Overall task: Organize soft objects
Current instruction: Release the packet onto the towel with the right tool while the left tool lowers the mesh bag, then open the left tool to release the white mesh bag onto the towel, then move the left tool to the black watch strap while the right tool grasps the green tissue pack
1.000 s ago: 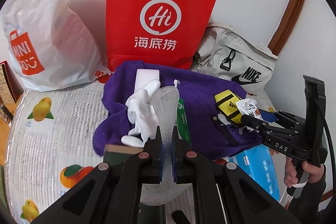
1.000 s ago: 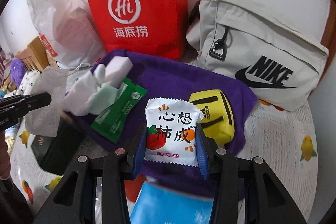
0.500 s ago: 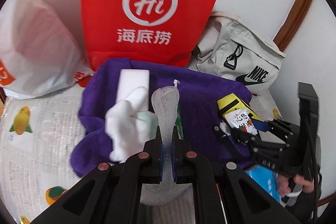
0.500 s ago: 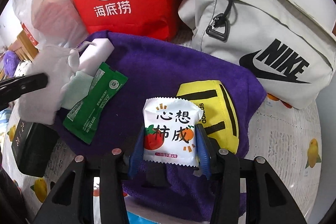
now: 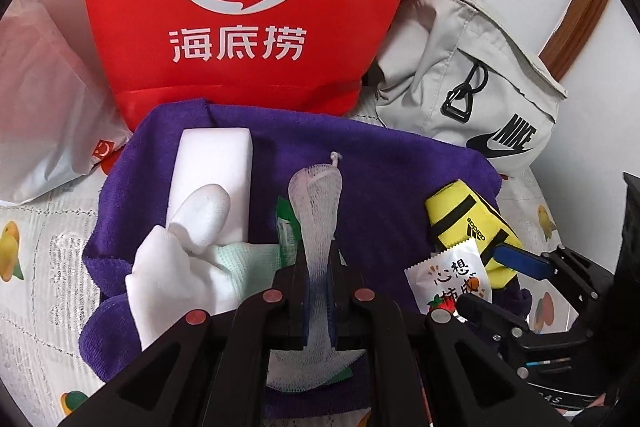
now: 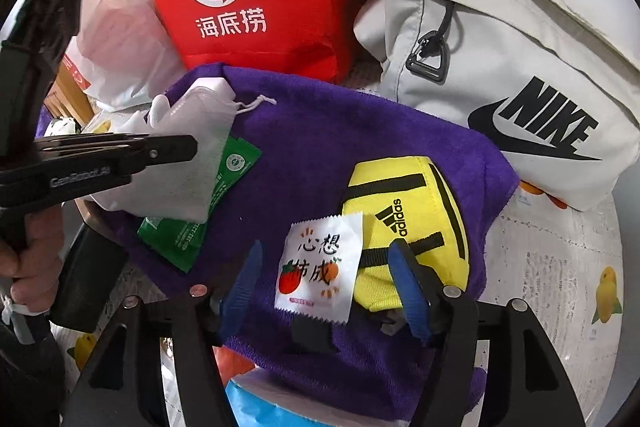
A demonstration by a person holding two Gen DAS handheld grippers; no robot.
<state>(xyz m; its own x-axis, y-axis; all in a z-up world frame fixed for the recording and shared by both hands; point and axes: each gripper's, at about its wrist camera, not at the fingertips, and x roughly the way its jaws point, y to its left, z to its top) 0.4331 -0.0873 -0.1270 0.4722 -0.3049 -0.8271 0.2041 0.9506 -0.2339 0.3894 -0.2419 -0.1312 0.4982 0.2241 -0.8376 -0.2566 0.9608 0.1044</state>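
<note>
Left gripper (image 5: 318,279) clamped tight on a white mesh pouch (image 5: 316,223), hanging just above the purple towel (image 5: 400,179), with the pouch's string end poking up past the tips. Right gripper (image 6: 324,275) low over the near side of the same towel, jaws opening, blue pads standing off on both sides of a small white snack packet (image 6: 320,267); packet between them but no longer squeezed, lying on the towel with one edge against the yellow pouch (image 6: 408,227). Yellow pouch on the right part of the towel. On the left part of the towel, a white sponge block (image 5: 212,179), with a white sock (image 5: 180,251) lying over its near end. Pale green cloth (image 5: 244,253) beside the sock, also on the towel. Green packet (image 6: 200,211) flat on the towel, half under the mesh pouch. Behind the towel, a red paper bag (image 5: 248,7) standing up, touching the towel's far edge. Behind the towel on the right, a grey bag (image 6: 500,67) lying on its side. Behind the towel on the left, a white plastic bag (image 5: 44,107). Under the towel, a white sheet with fruit pictures (image 6: 560,287). Blue pack (image 6: 256,407) peeking out under the towel's near edge. A person's hand (image 6: 34,259) at the left side of the right wrist view, around the left gripper's handle.
</note>
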